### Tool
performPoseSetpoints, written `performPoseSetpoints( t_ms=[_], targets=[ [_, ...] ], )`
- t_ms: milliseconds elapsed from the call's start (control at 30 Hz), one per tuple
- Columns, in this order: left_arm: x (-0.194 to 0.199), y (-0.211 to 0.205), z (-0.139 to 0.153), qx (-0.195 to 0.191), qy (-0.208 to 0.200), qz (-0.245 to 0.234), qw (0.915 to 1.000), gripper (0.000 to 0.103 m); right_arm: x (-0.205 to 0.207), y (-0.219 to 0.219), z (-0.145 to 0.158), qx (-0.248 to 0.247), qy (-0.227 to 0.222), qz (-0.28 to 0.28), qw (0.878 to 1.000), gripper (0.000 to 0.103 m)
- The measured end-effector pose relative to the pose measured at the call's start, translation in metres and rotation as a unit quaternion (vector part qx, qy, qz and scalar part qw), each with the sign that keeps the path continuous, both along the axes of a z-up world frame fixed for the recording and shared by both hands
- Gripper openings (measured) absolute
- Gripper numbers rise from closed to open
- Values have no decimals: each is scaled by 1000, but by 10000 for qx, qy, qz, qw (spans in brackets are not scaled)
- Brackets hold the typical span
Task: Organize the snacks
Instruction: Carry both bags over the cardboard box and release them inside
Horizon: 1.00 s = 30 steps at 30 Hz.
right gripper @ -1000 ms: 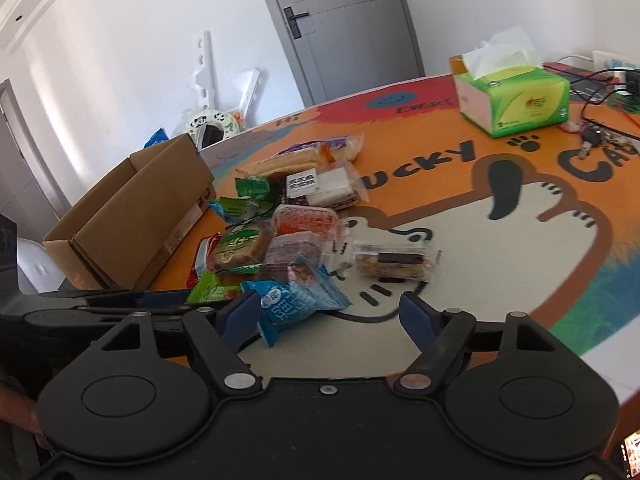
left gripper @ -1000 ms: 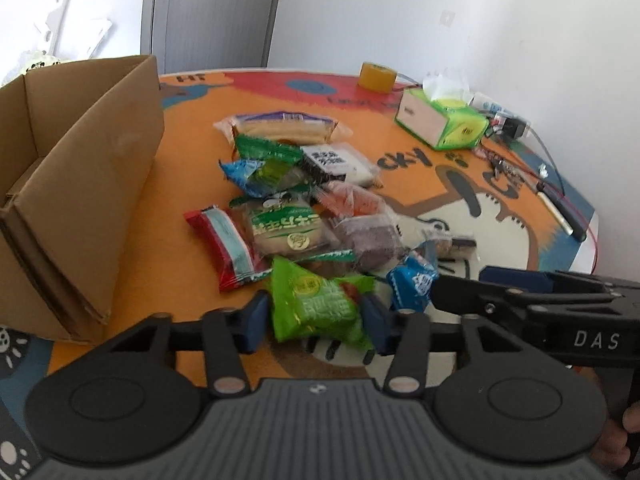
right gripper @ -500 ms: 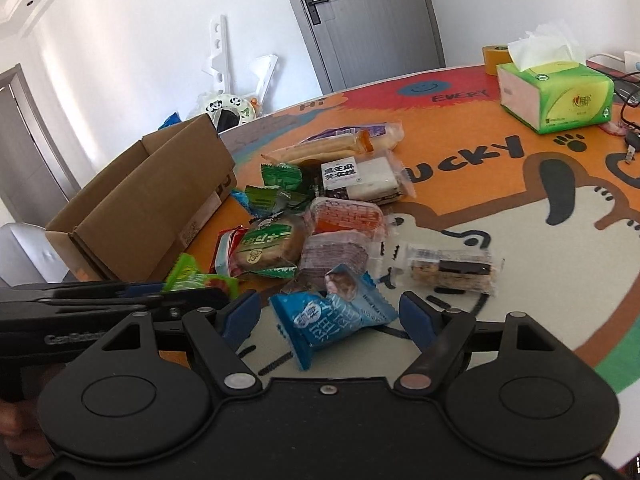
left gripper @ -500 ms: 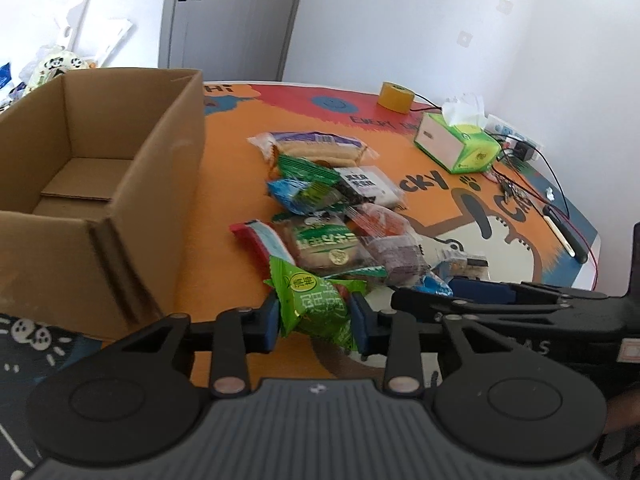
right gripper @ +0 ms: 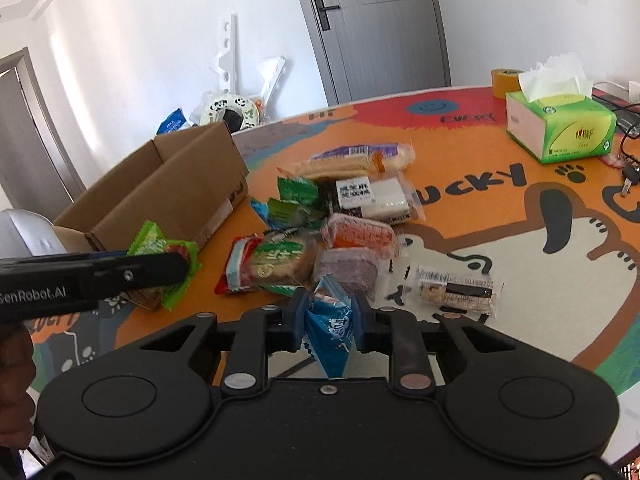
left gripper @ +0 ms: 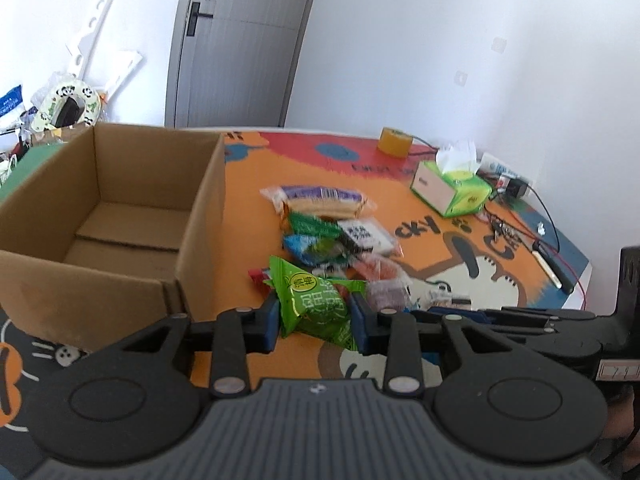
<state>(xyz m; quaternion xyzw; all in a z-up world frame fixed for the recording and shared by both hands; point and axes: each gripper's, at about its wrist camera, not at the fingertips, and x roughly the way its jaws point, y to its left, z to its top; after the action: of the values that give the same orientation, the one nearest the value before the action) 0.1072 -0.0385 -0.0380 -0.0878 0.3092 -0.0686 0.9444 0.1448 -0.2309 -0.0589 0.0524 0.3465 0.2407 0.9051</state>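
My left gripper (left gripper: 314, 316) is shut on a green snack packet (left gripper: 316, 300) and holds it above the table, just right of the open cardboard box (left gripper: 120, 216). The packet also shows in the right wrist view (right gripper: 160, 256) beside the box (right gripper: 176, 196). My right gripper (right gripper: 328, 322) is shut on a blue snack packet (right gripper: 330, 332), lifted off the table. A pile of wrapped snacks (right gripper: 344, 216) lies in the middle of the orange table; it also shows in the left wrist view (left gripper: 340, 236).
A green tissue box (right gripper: 560, 128) and a roll of tape (right gripper: 505, 80) stand at the table's far side. Cables and keys (left gripper: 516, 232) lie at the right edge. A clear-wrapped bar (right gripper: 456, 292) lies apart from the pile.
My left gripper has lifted the green packet and moved left toward the box. My right gripper has closed on the blue packet and raised it.
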Motion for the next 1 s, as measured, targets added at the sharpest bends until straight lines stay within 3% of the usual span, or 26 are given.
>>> performPoseSetpoints(
  t_ms=[667, 1000],
  targets=[
    [-20, 51, 49, 82, -767, 613, 9951, 34, -3, 34, 56, 334, -743, 358, 9960, 23],
    [-13, 90, 53, 113, -839, 1015, 9912, 35, 7, 69, 72, 408, -960, 604, 9927, 23]
  ],
)
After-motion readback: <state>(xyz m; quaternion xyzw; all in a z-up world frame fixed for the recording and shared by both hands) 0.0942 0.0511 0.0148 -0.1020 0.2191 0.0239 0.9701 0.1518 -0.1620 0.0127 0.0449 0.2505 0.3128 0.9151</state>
